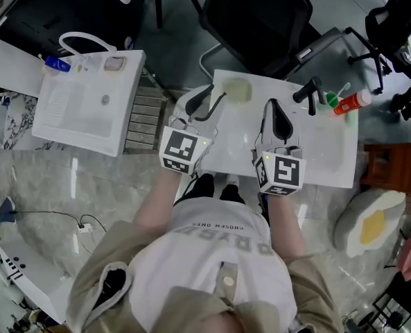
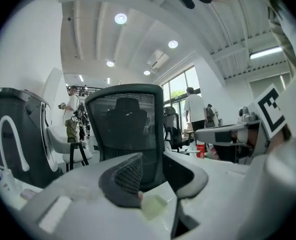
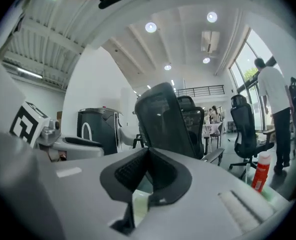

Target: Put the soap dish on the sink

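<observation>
Left gripper [image 1: 212, 97]: jaws a narrow way apart, with nothing pressed between the pads [image 2: 129, 176]; it is held level over the near left part of the sink.
Right gripper [image 1: 273, 106]: jaws closed tip to tip on nothing [image 3: 148, 151], held beside the left one, the two apart.
Sink [image 1: 323, 158]: white, under both pairs of jaws.
Soap dish [image 1: 237, 89]: pale green, lying flat on the sink's far ledge, just ahead of the left jaws and a little to their right; it shows low between them in the left gripper view [image 2: 155, 206]. It is ahead and left of the right jaws. It is nearly square, its slightly longer side seeming to run along the ledge.
Tap [image 1: 309, 89]: dark, ahead and right of the right jaws.
Red bottle [image 1: 351, 103]: lying at the sink's far right corner.
Office chair [image 1: 260, 12]: black, past the ledge.
</observation>
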`<state>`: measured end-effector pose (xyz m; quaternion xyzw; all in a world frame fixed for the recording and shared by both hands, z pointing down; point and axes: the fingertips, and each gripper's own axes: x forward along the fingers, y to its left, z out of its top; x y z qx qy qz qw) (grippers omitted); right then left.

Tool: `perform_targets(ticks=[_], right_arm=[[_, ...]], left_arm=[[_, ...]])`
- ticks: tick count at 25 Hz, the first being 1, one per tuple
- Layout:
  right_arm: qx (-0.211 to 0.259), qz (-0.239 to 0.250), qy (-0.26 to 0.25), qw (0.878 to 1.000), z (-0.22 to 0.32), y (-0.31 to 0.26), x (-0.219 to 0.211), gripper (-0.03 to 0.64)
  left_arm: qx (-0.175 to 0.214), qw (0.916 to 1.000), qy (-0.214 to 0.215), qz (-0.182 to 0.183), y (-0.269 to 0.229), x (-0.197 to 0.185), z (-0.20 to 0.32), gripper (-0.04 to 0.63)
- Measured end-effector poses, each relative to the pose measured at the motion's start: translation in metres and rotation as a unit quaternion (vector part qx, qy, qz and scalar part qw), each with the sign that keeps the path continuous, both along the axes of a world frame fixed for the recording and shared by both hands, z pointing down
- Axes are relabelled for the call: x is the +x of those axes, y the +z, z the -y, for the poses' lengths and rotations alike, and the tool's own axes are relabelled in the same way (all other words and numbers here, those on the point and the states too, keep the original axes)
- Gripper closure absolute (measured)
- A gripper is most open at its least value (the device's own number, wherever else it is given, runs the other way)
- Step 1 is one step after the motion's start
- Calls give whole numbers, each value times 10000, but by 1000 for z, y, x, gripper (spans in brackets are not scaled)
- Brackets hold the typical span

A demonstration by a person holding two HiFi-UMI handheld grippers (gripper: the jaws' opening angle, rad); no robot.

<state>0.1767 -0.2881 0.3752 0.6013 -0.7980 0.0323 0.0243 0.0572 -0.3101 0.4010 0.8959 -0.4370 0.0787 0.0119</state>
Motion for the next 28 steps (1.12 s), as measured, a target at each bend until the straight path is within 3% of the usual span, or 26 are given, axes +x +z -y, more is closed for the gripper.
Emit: perform_targets(ticks=[7,15,20,28], right_arm=[[288,31,86,9995,-25,-24,-2,611],[504,187,49,9985,-48,-42,-4,611],[658,176,11,9977,-57,-51,-6,611],[773,101,28,9970,-58,-56,-7,612]], left_arm=[[424,9987,-180,-213,-22,-11,-22,489],[715,9944,-507,-592,-48,-23,-44,588],[804,9919,-640,-752,-58,-25,-56,588],[859,9905,-803,-707,-62,-22,-60,588]])
